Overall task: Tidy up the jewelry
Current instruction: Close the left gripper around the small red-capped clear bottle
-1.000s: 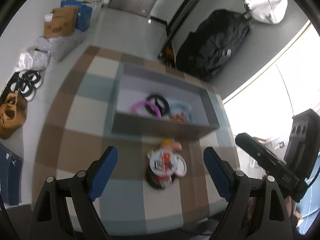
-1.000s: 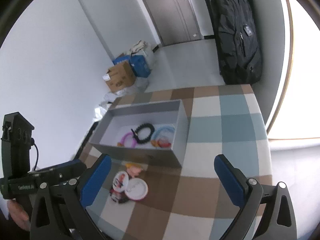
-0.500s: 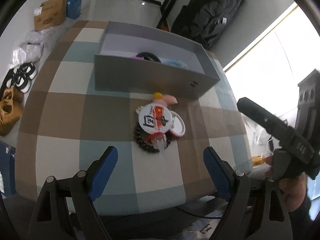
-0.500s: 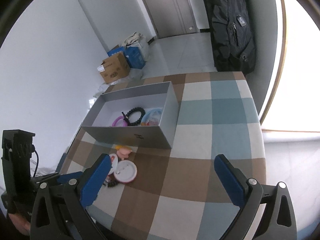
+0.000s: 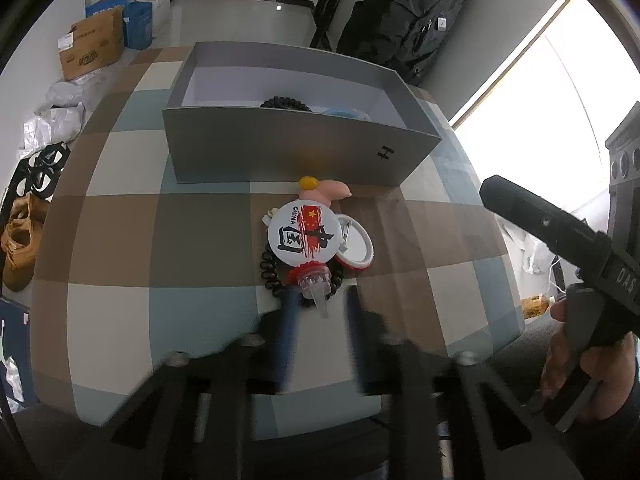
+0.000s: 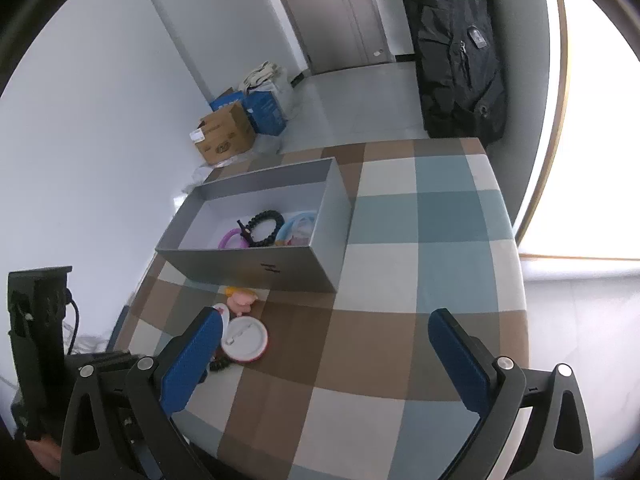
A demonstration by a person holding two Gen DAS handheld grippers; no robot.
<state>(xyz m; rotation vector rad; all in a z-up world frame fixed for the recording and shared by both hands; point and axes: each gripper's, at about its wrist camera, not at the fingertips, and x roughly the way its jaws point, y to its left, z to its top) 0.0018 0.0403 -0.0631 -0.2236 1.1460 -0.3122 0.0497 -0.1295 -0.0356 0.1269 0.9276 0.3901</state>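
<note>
A grey open box (image 5: pixel 280 152) stands on the checked table (image 5: pixel 120 232); it also shows in the right wrist view (image 6: pixel 256 264), holding a black bead bracelet (image 6: pixel 266 227), a pink ring (image 6: pixel 232 238) and a light blue ring (image 6: pixel 298 222). In front of it lies a pile: a white "CHINA" badge (image 5: pixel 304 234), a second badge face down (image 5: pixel 354 246), a pink figure (image 5: pixel 324 191), a black coil band (image 5: pixel 272 276) and a red-capped clear piece (image 5: pixel 314 284). My left gripper (image 5: pixel 320 312) is blurred, its fingers close together just behind the pile. My right gripper (image 6: pixel 324 356) is open and empty.
Cardboard and blue boxes (image 5: pixel 92 46) sit on the floor at the far left, with shoes (image 5: pixel 20 236) and bags beside the table. A black backpack (image 5: pixel 416 16) leans at the back wall. The right gripper's handle and hand (image 5: pixel 576 264) show at the right.
My left gripper's fingers have closed from wide apart to a narrow gap and moved nearer to the pile. The right gripper has stayed open and drifted slightly.
</note>
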